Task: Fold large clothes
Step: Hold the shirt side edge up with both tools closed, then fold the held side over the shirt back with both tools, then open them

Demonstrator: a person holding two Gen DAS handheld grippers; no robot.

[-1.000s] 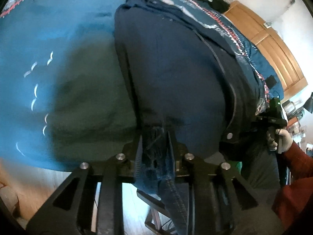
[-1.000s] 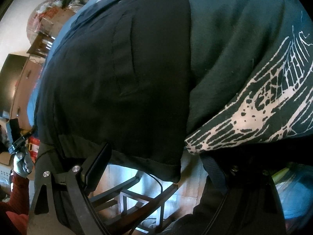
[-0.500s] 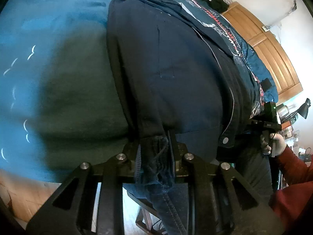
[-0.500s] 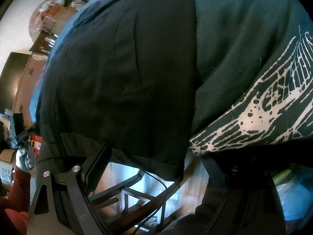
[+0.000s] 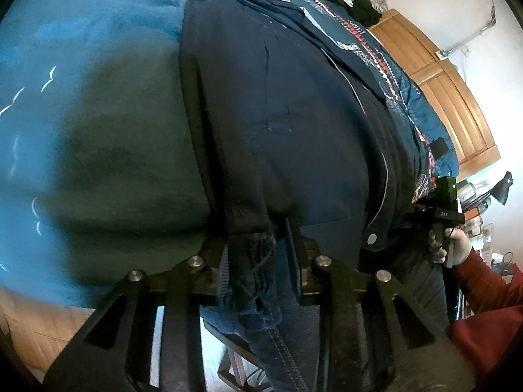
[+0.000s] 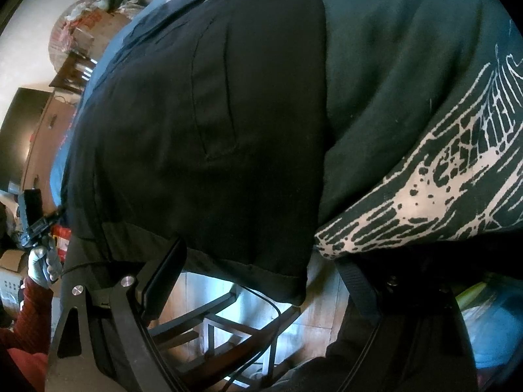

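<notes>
Denim, dark navy: jeans (image 5: 287, 137) lie across bed (image 5: 98, 32), hem overhanging. Left gripper (image 5: 258, 261) jaws pinch frayed hem; right gripper (image 6: 261, 281) jaws gape wide around other hem. Heavy, limp cloth — grip seams, likely sags.

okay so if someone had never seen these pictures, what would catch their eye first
Probably the dark navy garment spread over the blue bedcover, its frayed edge pinched in the left gripper at bottom centre. In the right wrist view, the cream print on a dark green shirt stands out at right.
</notes>
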